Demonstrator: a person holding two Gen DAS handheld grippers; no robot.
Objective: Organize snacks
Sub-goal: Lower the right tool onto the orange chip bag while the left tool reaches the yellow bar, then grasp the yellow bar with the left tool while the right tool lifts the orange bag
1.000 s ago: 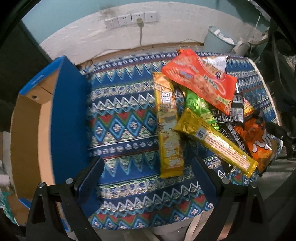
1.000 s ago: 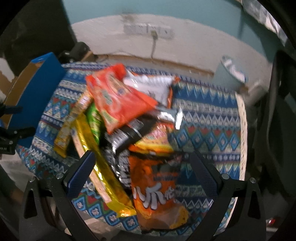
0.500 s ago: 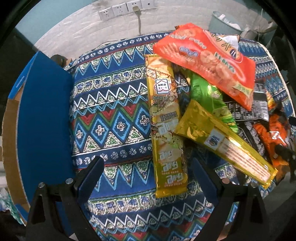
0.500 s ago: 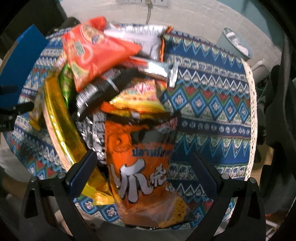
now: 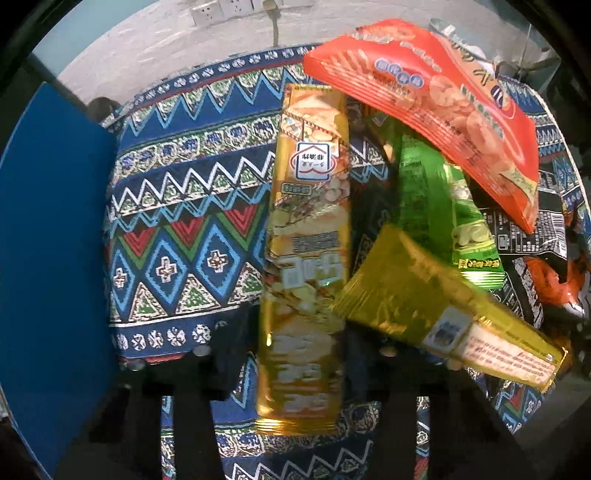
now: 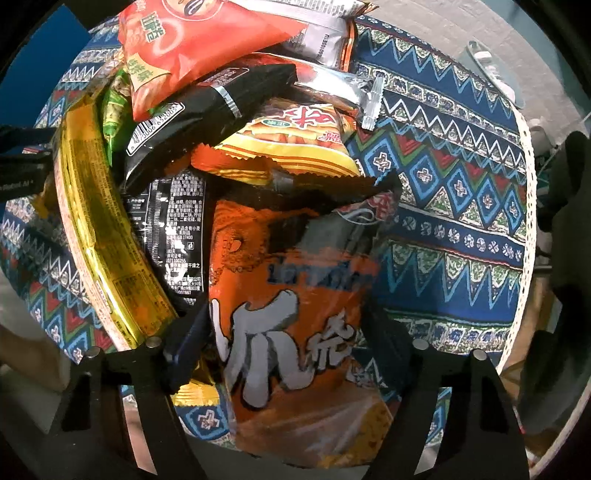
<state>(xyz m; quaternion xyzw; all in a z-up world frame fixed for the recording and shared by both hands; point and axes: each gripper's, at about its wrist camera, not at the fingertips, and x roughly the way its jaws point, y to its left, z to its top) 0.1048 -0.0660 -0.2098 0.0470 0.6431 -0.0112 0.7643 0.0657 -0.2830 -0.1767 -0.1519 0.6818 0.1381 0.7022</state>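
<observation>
A pile of snack packets lies on the patterned tablecloth [image 5: 177,206]. In the left wrist view my left gripper [image 5: 299,354] is open, its fingers either side of the long gold packet [image 5: 306,258] that lies flat on the cloth. A second gold packet [image 5: 443,314], a green packet [image 5: 443,206] and a red bag [image 5: 436,99] lie to its right. In the right wrist view my right gripper [image 6: 295,332] is open, straddling the orange bag [image 6: 295,295] at the near table edge.
A blue cardboard box [image 5: 51,258] stands at the left of the table. Black packets [image 6: 207,110], a yellow-red bag [image 6: 295,144] and a silver packet [image 6: 325,29] fill the pile. Patterned cloth [image 6: 443,184] shows to the right of the pile. The lace table edge [image 6: 524,177] is at the right.
Both grippers have moved down and forward to the snacks. The left one now straddles the long gold packet; the right one now straddles the orange bag. Both stay open.
</observation>
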